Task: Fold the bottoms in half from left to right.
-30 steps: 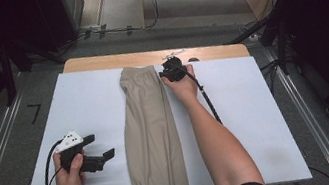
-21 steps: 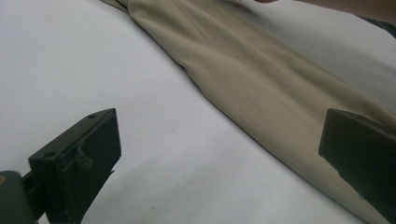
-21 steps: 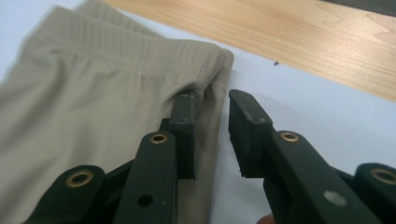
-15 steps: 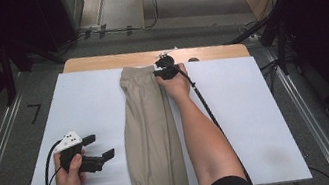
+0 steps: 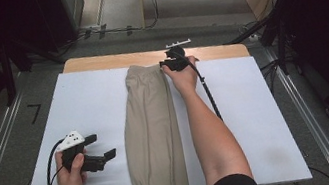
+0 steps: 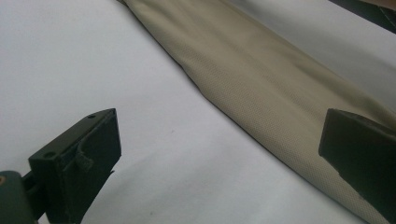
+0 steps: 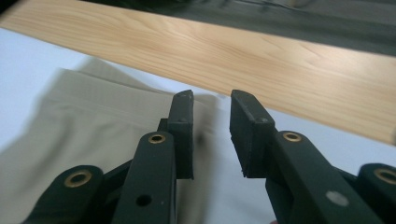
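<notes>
While my left hand rests near the counter's front-left corner, its left tongs [image 5: 107, 155] stand wide open with nothing between the jaws, pointing across the white sheet toward the folded khaki trousers [image 5: 152, 130]. From the left gripper view, the two black jaws frame bare white surface, with the long edge of the trousers [image 6: 261, 79] running diagonally just beyond them, apart from both pads.

I hold my right tongs [image 5: 168, 64] at the far end of the counter [image 5: 96, 62], by the right corner of the trousers' waistband. Their jaws have just been opening and now stand a narrow gap apart; nothing is gripped. From the right gripper view, the waistband corner [image 7: 116, 107] lies just under and behind the jaw tips, and the strip of bare wood [image 7: 289, 60] along the counter's far edge shows beyond.

The trousers lie flat, folded lengthwise into one long band down the middle of the white sheet [image 5: 79, 111], waistband at the far edge, legs running to the near edge and hanging slightly over it. My right forearm [image 5: 210, 135] stretches alongside their right edge.
</notes>
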Available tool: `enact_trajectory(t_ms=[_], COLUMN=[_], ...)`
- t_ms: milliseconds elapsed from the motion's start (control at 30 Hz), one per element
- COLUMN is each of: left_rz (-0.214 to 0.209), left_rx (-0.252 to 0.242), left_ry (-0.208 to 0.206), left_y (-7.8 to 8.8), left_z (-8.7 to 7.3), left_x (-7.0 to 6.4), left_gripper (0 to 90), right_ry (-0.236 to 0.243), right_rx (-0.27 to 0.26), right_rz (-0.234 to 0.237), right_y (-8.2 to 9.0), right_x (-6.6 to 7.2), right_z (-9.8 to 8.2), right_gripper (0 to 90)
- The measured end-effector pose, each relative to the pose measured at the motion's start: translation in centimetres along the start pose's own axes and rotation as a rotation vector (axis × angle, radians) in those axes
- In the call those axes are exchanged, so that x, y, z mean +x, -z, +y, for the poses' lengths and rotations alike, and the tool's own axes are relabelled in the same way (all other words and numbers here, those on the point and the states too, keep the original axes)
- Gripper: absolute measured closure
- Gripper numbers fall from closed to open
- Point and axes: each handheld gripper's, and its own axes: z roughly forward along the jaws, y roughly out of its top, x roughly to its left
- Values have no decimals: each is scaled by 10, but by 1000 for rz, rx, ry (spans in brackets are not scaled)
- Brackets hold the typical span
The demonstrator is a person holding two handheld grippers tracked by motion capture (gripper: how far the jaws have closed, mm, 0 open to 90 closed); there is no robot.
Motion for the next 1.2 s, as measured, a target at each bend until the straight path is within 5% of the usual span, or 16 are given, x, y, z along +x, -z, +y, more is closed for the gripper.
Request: enact_trajectory(t_ms=[67, 167, 267, 300, 333, 367, 433, 567, 633, 667, 733, 800, 1000, 1067, 1133, 1200], left_rz=[3, 4, 4, 3, 4, 2, 0, 3, 2, 2, 2, 3, 6, -10, -13, -17], left_rx=[3, 7, 5, 5, 6, 4, 5, 9, 11, 10, 9, 3, -20, -35, -35, -34], left_ry=[-3, -8, -6, -7, -8, -7, -8, -13, -13, -11, -7, -1, -8, 10, 16, 16], left_y=[-1, -1, -1, 0, 0, 0, 0, -1, -1, -1, -1, -1, 6, 8, 9, 10], left_z=[0, 0, 0, 0, 0, 0, 0, 0, 0, 0, 0, 0, -1, -2, -3, -3], left_x=[0, -1, -1, -1, 0, 0, -1, -1, -1, -1, -1, -1, -5, -10, -17, -21], left_gripper=[0, 0, 0, 0, 0, 0, 0, 0, 0, 0, 0, 0, 0, 0, 0, 0], right_ry=[10, -1, 7, 44, 44, 102, 126, 161, 145, 96, 78, 80, 90, 165, 218, 219], right_rx=[14, 90, 114, 102, 102, 78, 65, 48, 74, 93, 87, 48, -13, -36, -48, -54], right_rz=[25, -5, -16, -4, -4, -24, -40, -144, -175, -194, -174, -120, -10, 30, 41, 63], right_y=[-2, -13, -18, -19, -19, -16, -15, -13, -17, -18, -16, 1, 50, 90, 111, 122], right_x=[6, 10, 11, 15, 15, 20, 21, 20, 14, 10, 10, 14, 27, 43, 51, 55], right_z=[2, 3, 0, -1, -1, 1, 2, 7, 6, 3, 2, -6, -29, -53, -68, -77], right_gripper=[644, 547, 644, 793, 793, 846, 850, 847, 781, 639, 601, 497, 470, 469, 469, 470])
